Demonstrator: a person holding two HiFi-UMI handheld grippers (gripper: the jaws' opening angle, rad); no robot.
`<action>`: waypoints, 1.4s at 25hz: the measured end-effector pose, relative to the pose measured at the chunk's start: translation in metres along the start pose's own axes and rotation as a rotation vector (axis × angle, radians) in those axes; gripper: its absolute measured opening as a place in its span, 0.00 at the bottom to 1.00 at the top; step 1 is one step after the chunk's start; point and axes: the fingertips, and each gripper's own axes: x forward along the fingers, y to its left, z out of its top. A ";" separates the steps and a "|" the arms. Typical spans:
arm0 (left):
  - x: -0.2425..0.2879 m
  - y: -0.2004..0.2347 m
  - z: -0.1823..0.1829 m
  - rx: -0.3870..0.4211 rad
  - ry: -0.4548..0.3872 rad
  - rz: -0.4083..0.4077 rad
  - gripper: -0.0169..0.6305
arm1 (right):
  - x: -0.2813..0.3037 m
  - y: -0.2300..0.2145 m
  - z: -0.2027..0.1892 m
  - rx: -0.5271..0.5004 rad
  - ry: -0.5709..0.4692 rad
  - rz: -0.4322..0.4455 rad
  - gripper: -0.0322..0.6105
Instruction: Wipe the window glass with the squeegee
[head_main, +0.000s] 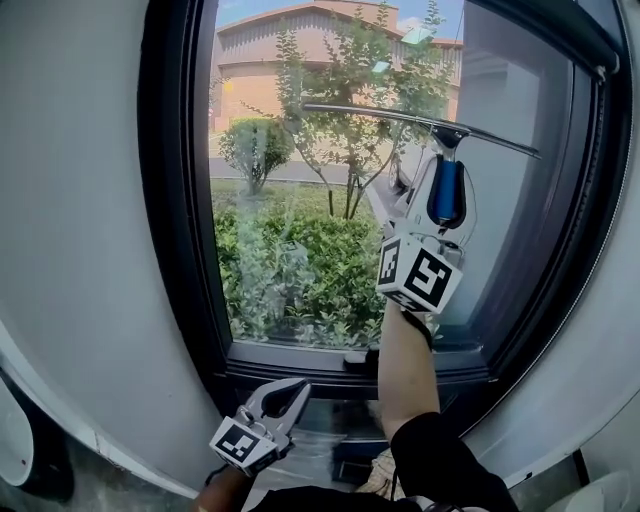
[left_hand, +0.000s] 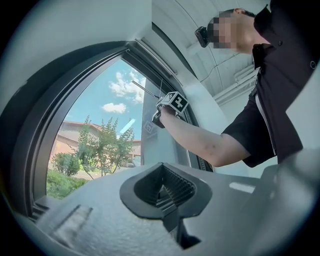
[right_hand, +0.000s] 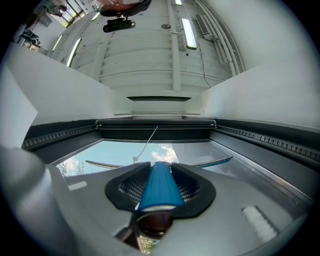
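Outside view is shrubs, thin trees and a brick building through the window glass (head_main: 290, 200), dark frame (head_main: 175, 200) all round. Right gripper (head_main: 446, 200) is clamped on the blue handle of the squeegee (head_main: 447, 188), arm raised. The right gripper view confirms it: handle (right_hand: 159, 190) wedged between the ribbed pads, pointing to 12 o'clock. Blade (head_main: 420, 122) sits high on the pane at about 1 o'clock and is tilted, its 3 o'clock end lower than its 9 o'clock end. Can't tell from here whether the rubber is fully seated on the glass. Left gripper (head_main: 285, 398) is idle below the sill (head_main: 330, 358) at 6 o'clock, jaws pressed together on nothing. My read: start of a downward stroke from the top band. To do it well, level the blade first, press evenly so the whole edge bears, then pull straight toward 6 o'clock in one pass. Overlap the next lane toward 9 o'clock. Risk: the handle rolling in the pads, which would leave streaks.
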 end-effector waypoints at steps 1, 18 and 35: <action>0.000 -0.001 0.000 -0.003 0.003 0.001 0.03 | -0.002 -0.001 -0.001 0.001 0.000 -0.002 0.26; -0.021 -0.009 -0.008 -0.034 0.035 0.026 0.03 | -0.032 0.005 -0.015 0.015 0.045 0.010 0.26; -0.027 -0.023 -0.010 -0.004 0.072 0.008 0.03 | -0.057 0.000 -0.023 0.018 0.080 -0.002 0.26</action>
